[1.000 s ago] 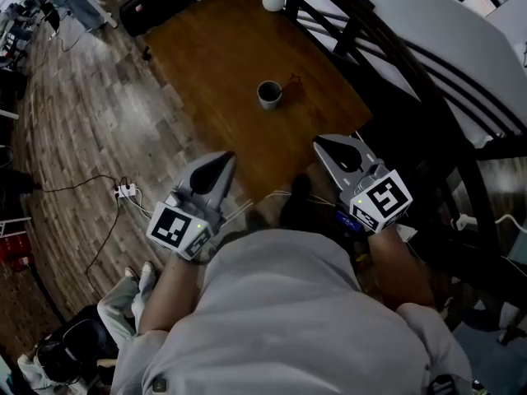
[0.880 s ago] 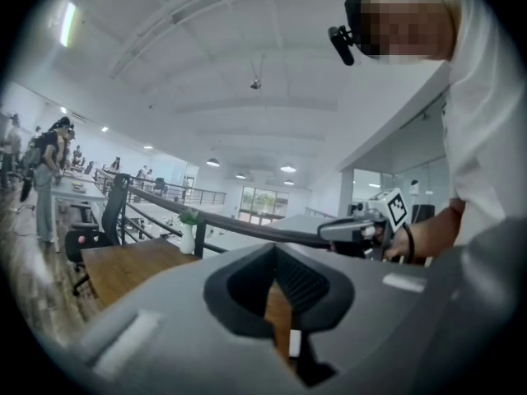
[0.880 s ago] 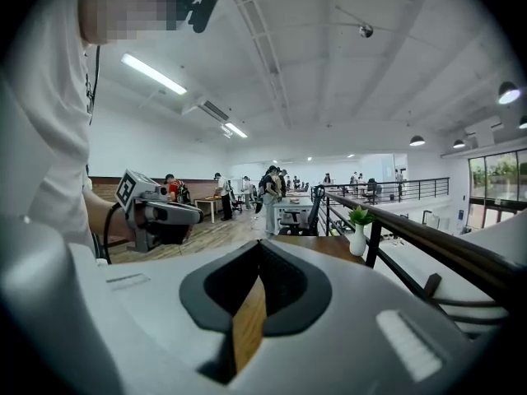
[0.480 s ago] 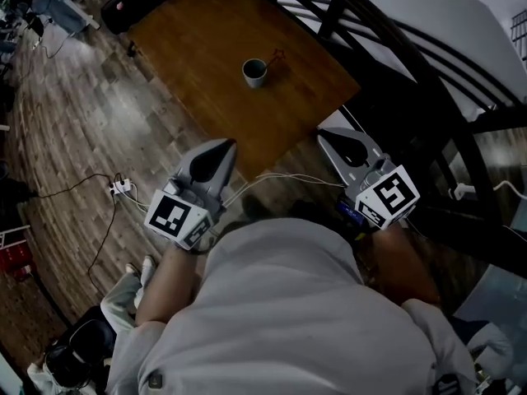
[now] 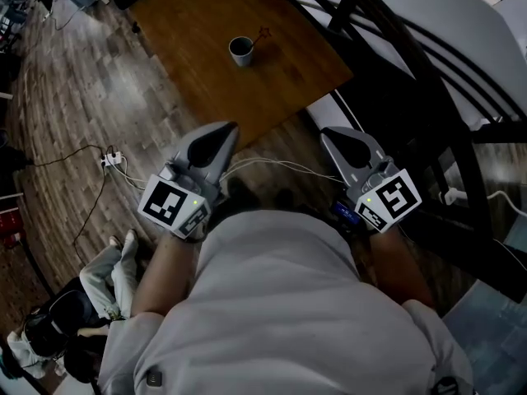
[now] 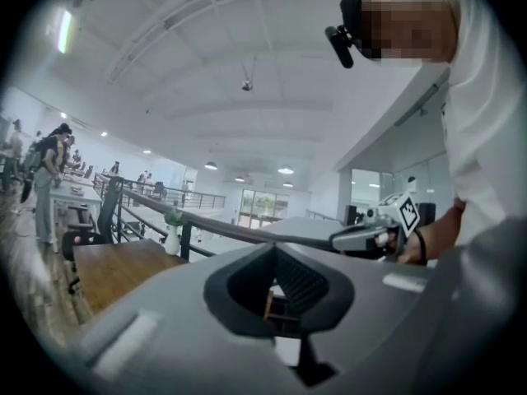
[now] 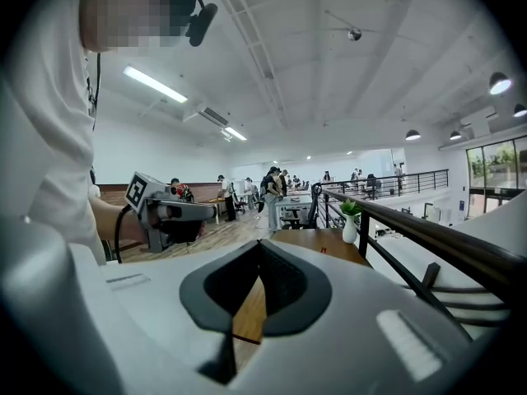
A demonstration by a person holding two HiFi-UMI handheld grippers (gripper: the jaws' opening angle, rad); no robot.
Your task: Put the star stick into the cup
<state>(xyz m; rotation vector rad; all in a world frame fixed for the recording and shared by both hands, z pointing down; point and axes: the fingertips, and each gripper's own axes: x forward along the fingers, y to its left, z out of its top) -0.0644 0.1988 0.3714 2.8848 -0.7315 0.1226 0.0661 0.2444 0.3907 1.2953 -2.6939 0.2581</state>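
Observation:
A small dark cup (image 5: 241,50) stands on the brown wooden table (image 5: 198,81) in the head view. The star stick (image 5: 262,36), thin with a reddish star, lies on the table just right of the cup. Both grippers are held close to my body, well short of the table edge. The left gripper (image 5: 226,127) is shut with nothing in it, and the right gripper (image 5: 328,133) is shut and empty too. In the left gripper view the jaws (image 6: 274,246) meet at a point. The right gripper view shows its jaws (image 7: 259,244) shut over the table (image 7: 317,241).
A black metal railing (image 5: 395,64) runs along the table's right side. Cables and a power strip (image 5: 109,159) lie on the wood floor at left. Another person's legs (image 5: 99,270) are at the lower left. A white vase with a plant (image 7: 350,225) stands at the table's far end.
The table, cup and stick have slid up and left in the head view, so they are farther from me. Both grippers stay shut and near my body.

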